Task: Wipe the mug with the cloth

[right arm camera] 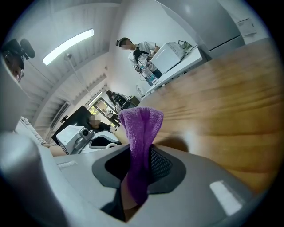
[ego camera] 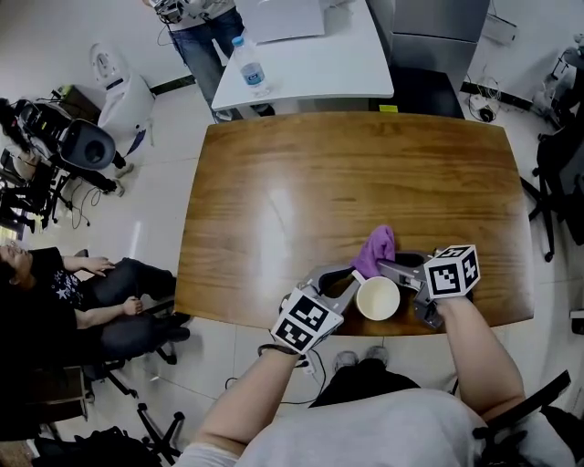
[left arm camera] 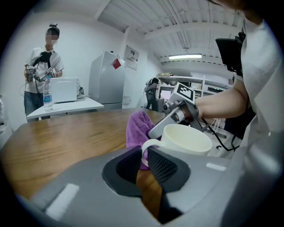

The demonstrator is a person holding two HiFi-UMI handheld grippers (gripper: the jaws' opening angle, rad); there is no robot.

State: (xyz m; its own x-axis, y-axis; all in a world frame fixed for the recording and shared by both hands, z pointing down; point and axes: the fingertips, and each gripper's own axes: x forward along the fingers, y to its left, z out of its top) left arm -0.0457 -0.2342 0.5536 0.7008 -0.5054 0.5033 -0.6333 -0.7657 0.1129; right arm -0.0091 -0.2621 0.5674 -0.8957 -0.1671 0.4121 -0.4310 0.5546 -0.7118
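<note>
A cream mug point(ego camera: 378, 297) point(left arm camera: 186, 138) hangs just above the wooden table point(ego camera: 301, 182) near its front edge. My left gripper point(ego camera: 345, 285) point(left arm camera: 144, 162) is shut on the mug's handle point(left arm camera: 148, 145), with the rim facing up. A purple cloth point(ego camera: 375, 248) point(left arm camera: 138, 128) point(right arm camera: 138, 146) stands bunched beside the mug's far side. My right gripper point(ego camera: 394, 270) point(right arm camera: 138, 170) is shut on the cloth, which sticks up between the jaws. In the left gripper view the right gripper point(left arm camera: 177, 116) presses the cloth against the mug's outer wall.
A white table point(ego camera: 310, 55) with a water bottle point(ego camera: 250, 66) stands behind the wooden table. A person point(ego camera: 196, 23) stands at the far side; another sits at the left point(ego camera: 64, 292). Chairs and equipment point(ego camera: 64, 146) crowd the left floor.
</note>
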